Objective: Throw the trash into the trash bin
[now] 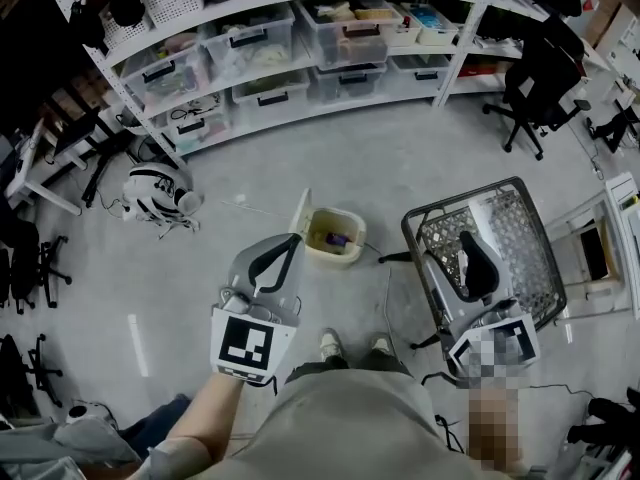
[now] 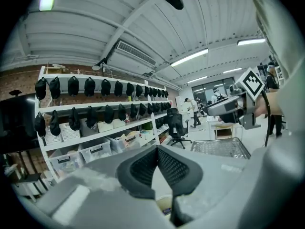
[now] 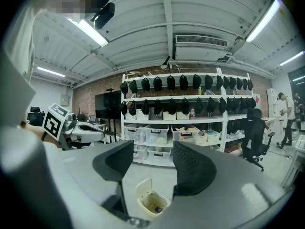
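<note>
The cream plastic trash bin (image 1: 336, 259) stands on the grey floor just beyond the person's feet, its flap lid (image 1: 300, 214) tipped up at the left and a purple scrap (image 1: 337, 238) inside. The left tongs (image 1: 295, 240), near the bin, hold their textured black pads tip to tip on nothing. The right tongs (image 3: 153, 149) gape wide and empty beside a wire-mesh basket (image 1: 520, 230).

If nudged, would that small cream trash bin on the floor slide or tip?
Probably slides easily: the trash bin looks small, thin plastic, nearly empty, on smooth floor. Its raised lid might make it tip backward.
</note>
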